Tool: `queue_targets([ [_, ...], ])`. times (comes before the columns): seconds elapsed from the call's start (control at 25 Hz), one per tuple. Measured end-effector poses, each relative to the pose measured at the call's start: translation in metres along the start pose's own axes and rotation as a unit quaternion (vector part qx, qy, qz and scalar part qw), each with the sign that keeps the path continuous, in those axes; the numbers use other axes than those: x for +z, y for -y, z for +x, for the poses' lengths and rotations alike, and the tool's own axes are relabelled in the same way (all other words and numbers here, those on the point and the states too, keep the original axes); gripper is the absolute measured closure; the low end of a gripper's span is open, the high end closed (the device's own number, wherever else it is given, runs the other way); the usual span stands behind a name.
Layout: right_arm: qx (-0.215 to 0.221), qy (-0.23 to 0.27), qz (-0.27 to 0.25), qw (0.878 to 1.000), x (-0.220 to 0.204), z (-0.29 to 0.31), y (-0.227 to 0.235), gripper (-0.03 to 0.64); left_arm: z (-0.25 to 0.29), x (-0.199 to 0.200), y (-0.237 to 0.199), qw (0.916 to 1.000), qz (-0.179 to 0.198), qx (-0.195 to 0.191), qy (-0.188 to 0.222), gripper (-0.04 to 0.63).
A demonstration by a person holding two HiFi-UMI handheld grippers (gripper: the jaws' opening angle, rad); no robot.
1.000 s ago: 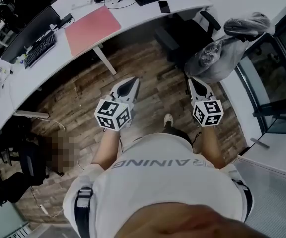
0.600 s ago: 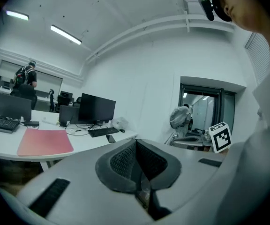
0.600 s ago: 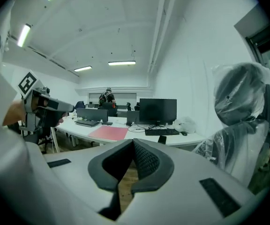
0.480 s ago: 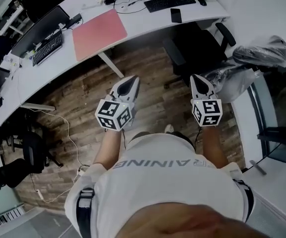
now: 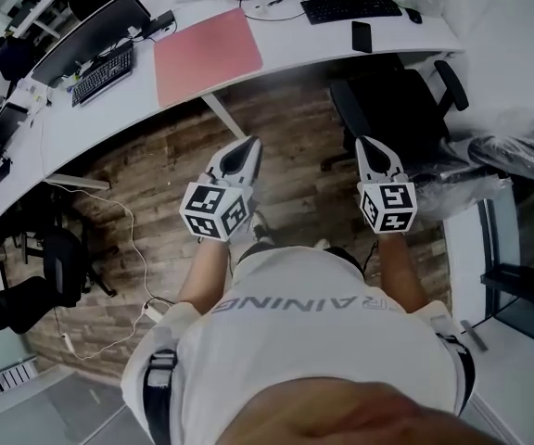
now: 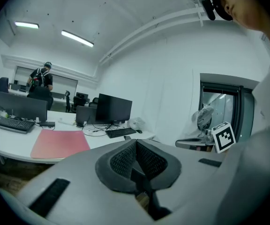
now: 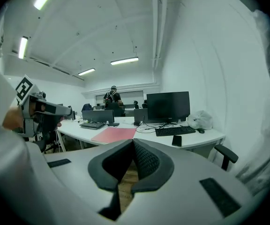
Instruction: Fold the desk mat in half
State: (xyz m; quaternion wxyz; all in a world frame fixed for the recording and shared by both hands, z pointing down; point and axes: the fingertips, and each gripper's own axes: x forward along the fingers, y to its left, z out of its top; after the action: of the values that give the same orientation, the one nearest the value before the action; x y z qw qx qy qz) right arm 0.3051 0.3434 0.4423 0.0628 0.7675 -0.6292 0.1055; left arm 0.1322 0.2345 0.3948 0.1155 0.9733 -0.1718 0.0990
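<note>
**Well back, nothing gripped**

Left hand-held gripper (image 5: 245,146) and right hand-held gripper (image 5: 370,145) are both closed and empty, held over the wooden floor (image 5: 156,188). The pink desk mat (image 5: 207,52) lies flat on the white desk (image 5: 91,109), well apart from both.

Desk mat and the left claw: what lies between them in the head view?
In the head view, only a strip of the white desk, its leg and wooden floor lie between the pink desk mat and the left claw.

Office with long white desk (image 5: 295,40), monitors (image 6: 112,109), keyboards (image 5: 350,7) and swivel chair (image 5: 397,109)
</note>
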Motion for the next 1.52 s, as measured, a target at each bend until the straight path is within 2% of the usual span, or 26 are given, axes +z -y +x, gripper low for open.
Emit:
queue_targets([
  [0.16,0.002,-0.009,-0.003,1.000,0.013,0.038,-0.025,0.594,-0.008,0.012,-0.051,0.9999,-0.007,0.006,0.005,0.568],
  [0.36,0.021,-0.015,-0.019,0.999,0.036,0.097,-0.079,0.594,-0.029,0.036,-0.131,0.9995,-0.013,0.021,0.020,0.568],
  [0.6,0.058,-0.021,-0.038,0.997,0.053,0.165,-0.142,0.593,-0.057,0.043,-0.217,0.9977,-0.030,0.054,0.029,0.568],
  [0.92,0.117,-0.031,-0.063,0.991,0.069,0.244,-0.198,0.594,-0.076,0.053,-0.298,0.9923,-0.051,0.102,0.048,0.568],
  [1.28,0.195,-0.044,-0.076,0.977,0.086,0.349,-0.176,0.594,-0.018,0.076,-0.345,0.9832,-0.063,0.163,0.053,0.568],
  [1.52,0.224,-0.048,-0.077,0.970,0.102,0.412,-0.124,0.594,0.046,0.092,-0.354,0.9770,-0.073,0.194,0.048,0.568],
])
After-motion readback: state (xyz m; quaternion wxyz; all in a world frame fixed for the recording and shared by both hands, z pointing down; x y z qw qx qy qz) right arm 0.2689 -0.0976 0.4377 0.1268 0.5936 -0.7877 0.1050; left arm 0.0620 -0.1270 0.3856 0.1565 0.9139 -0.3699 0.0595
